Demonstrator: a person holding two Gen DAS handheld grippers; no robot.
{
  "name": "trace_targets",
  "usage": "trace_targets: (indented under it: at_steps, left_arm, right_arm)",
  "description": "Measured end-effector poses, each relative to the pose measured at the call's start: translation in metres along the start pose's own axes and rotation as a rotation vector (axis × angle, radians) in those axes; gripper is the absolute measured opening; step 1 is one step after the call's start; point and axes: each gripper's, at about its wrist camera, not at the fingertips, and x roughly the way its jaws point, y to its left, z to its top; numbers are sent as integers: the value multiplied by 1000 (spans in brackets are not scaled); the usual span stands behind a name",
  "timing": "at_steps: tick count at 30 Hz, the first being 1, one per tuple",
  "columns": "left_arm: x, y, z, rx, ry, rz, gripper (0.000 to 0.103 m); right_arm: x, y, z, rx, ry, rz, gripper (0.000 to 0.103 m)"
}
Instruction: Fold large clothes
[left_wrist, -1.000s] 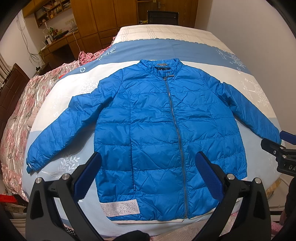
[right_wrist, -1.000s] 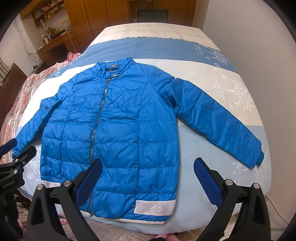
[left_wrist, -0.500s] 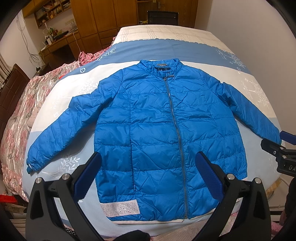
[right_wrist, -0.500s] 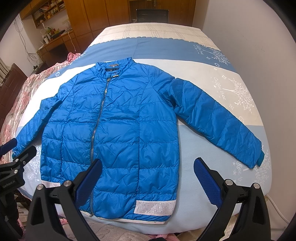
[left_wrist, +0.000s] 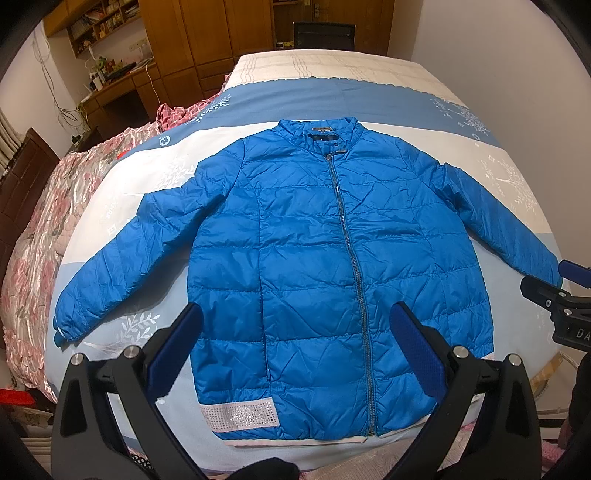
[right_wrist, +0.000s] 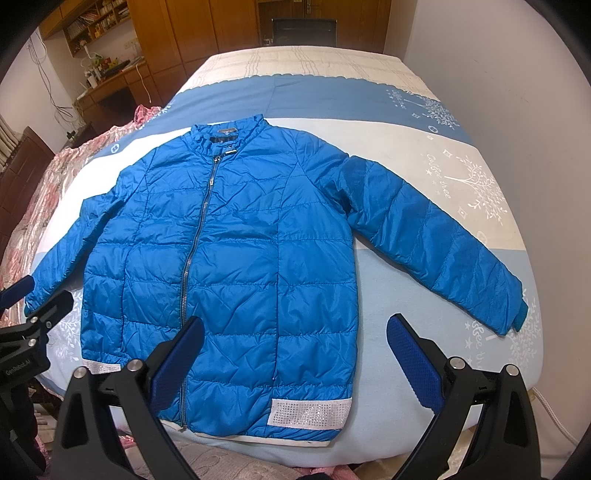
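Note:
A blue quilted jacket lies flat and zipped on the bed, collar far, hem near, both sleeves spread out to the sides. Its left sleeve cuff rests near the bed's left edge and its right sleeve cuff near the right edge. My left gripper hovers open above the hem, nothing between its blue pads. My right gripper is also open, above the hem's right part, holding nothing. Each gripper shows at the edge of the other's view.
The bed carries a blue and white sheet with tree prints. A pink floral quilt is heaped along its left side. A white wall runs close on the right. Wooden cabinets and a desk stand behind.

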Motion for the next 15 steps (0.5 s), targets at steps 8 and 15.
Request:
trace_targets:
  at_steps: [8,15]
  left_arm:
    - [0,0,0,0,0,1,100]
    - [0,-1,-1,1,-2,2,100]
  right_arm:
    - [0,0,0,0,-1,0,99]
    - [0,0,0,0,-1,1,99]
